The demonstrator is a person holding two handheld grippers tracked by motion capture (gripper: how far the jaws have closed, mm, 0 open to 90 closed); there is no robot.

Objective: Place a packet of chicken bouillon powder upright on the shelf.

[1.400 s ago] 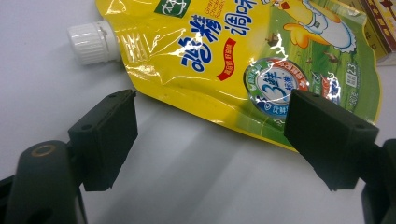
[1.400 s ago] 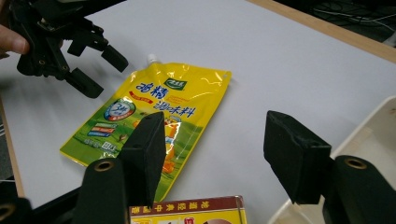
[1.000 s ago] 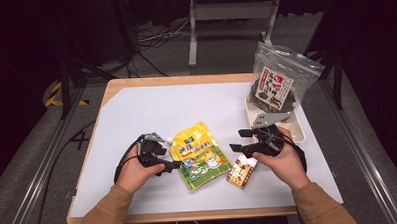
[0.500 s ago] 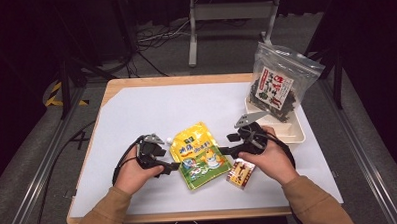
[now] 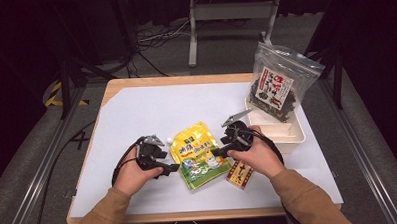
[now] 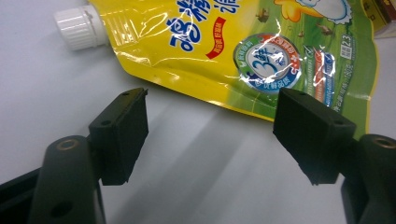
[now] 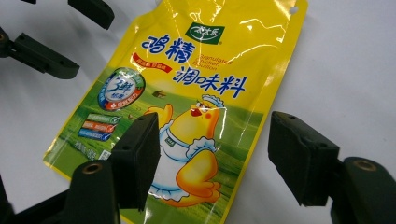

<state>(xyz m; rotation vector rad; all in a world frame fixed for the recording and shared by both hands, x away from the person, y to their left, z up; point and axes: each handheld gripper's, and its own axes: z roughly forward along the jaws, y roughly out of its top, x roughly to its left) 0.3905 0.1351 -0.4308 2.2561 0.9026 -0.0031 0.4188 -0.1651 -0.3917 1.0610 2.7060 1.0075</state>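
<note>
Lying flat near the front middle of the white table (image 5: 151,108), the yellow seasoning pouch (image 5: 199,153) sits between the two grippers, its white screw cap (image 6: 78,29) pointing toward the left one. It looks light, soft and glossy, so a judgement: the film will likely slide and buckle under the pads, and the flat sealed edges or the stiffer cap corner offer the surest hold (the belly of the bag would just dent). The left gripper (image 6: 210,135) waits just short of the pouch's long edge, its jaws apart with bare table between them, though they have just been narrowing. The right gripper (image 7: 212,158) hovers over the bottom end, jaws wide and just widening, the printed chick between them but no pad pressing on it. A small red-and-brown box (image 5: 240,174) lies just beside the pouch's lower right corner and could be nudged. Farther right, a white tray (image 5: 292,134) props up a clear bag of dark dried food (image 5: 279,84), well apart.
</note>
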